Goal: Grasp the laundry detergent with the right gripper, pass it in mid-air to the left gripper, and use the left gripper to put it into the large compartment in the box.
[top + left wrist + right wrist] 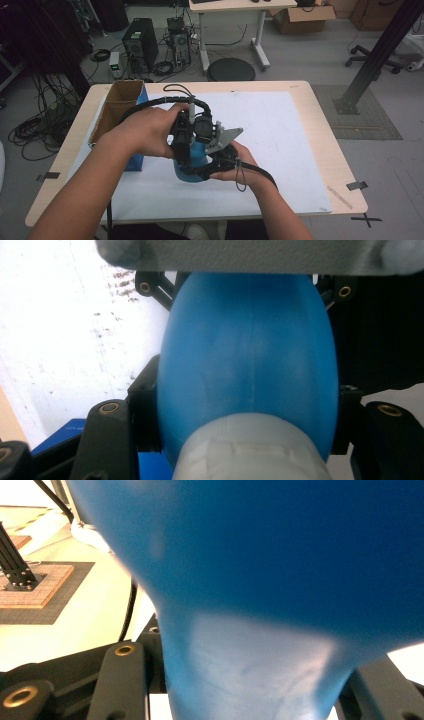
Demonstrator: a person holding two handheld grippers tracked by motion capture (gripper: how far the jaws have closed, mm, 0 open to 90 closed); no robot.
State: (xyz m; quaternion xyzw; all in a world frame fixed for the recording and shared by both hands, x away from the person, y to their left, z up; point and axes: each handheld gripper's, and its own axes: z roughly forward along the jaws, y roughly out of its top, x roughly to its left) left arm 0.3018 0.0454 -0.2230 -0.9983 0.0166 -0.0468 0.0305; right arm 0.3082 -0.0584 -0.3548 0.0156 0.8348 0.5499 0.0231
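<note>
No legible text, brand, number or label in any view, faint pale marking on blue box (75, 429) edge in left gripper view too blurred to read, black tape cross (366, 219) on floor, the one sign-like mark

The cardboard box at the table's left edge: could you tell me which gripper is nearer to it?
Left. The left gripper sits just right of the cardboard box, clamped on the blue balloon. The right gripper grips the balloon's far side, farther from the box.
</note>
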